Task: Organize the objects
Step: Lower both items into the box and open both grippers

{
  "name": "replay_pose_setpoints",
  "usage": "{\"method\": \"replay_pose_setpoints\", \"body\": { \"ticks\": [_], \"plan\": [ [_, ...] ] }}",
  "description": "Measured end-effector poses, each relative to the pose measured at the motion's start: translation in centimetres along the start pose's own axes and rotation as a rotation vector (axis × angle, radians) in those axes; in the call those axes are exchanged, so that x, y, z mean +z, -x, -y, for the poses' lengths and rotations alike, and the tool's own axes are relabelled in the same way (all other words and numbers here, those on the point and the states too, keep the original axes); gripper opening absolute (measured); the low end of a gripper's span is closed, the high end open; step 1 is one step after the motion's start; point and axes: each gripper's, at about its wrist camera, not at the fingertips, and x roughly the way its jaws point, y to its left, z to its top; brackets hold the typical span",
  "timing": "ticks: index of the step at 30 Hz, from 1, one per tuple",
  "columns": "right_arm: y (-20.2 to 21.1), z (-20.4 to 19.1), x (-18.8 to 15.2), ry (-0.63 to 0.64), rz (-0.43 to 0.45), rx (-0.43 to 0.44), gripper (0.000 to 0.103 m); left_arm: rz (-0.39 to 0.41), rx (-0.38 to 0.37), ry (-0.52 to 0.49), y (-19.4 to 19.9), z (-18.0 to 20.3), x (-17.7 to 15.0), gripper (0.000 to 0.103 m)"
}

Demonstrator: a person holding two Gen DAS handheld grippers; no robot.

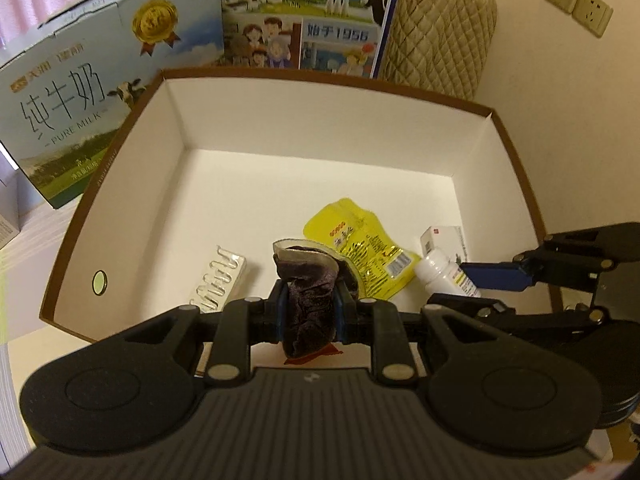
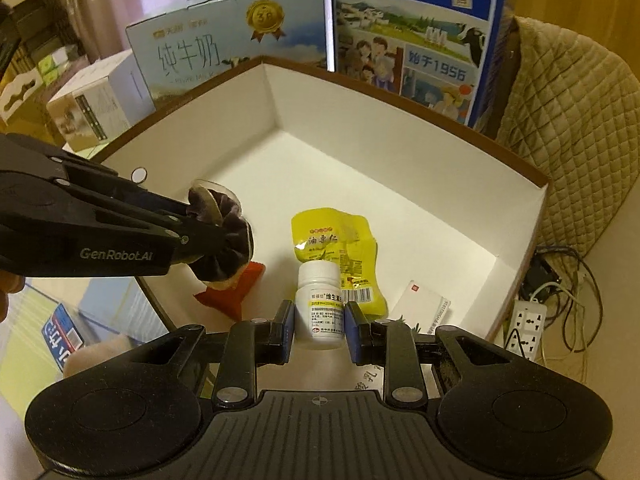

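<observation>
A white box with a brown rim point(image 1: 328, 80) point(image 2: 400, 98) lies open in front of both grippers. My left gripper point(image 1: 308, 312) is shut on a dark purple plush packet point(image 1: 308, 304) in clear wrap, held over the box's near edge; it also shows in the right wrist view point(image 2: 224, 248). My right gripper point(image 2: 320, 320) is shut on a white pill bottle point(image 2: 322, 304) with a yellow-striped label, held low over the box floor; the bottle also shows in the left wrist view point(image 1: 442, 274). A yellow snack pouch point(image 1: 360, 252) point(image 2: 336, 248) lies on the box floor.
In the box lie a small white carton point(image 2: 420, 300) point(image 1: 444, 240), a clear blister pack point(image 1: 218, 280) and a red packet point(image 2: 232, 288). Two milk cartons point(image 1: 80, 92) point(image 2: 412, 28) stand behind. A quilted cover point(image 2: 568, 140) and power strip point(image 2: 528, 328) are at right.
</observation>
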Motion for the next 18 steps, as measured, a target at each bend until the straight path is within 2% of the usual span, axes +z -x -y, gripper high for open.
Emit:
{"method": "replay_pose_setpoints", "body": {
  "ticks": [10,15,16,18],
  "plan": [
    [-0.5,0.2,0.4,0.012,-0.022,-0.006,0.023,-0.065,-0.007,-0.013,-1.6,0.0,0.1,0.021],
    [-0.4,0.3,0.4,0.01,-0.025,-0.008,0.023,-0.087,-0.007,-0.026,-1.8,0.2,0.2,0.025],
    [-0.4,0.4,0.4,0.009,-0.026,-0.009,0.023,-0.089,-0.01,-0.03,-1.7,0.2,0.2,0.028],
    [-0.3,0.5,0.4,0.009,-0.026,-0.007,0.023,-0.094,-0.023,-0.027,-1.6,0.0,0.3,0.041]
  ]
}}
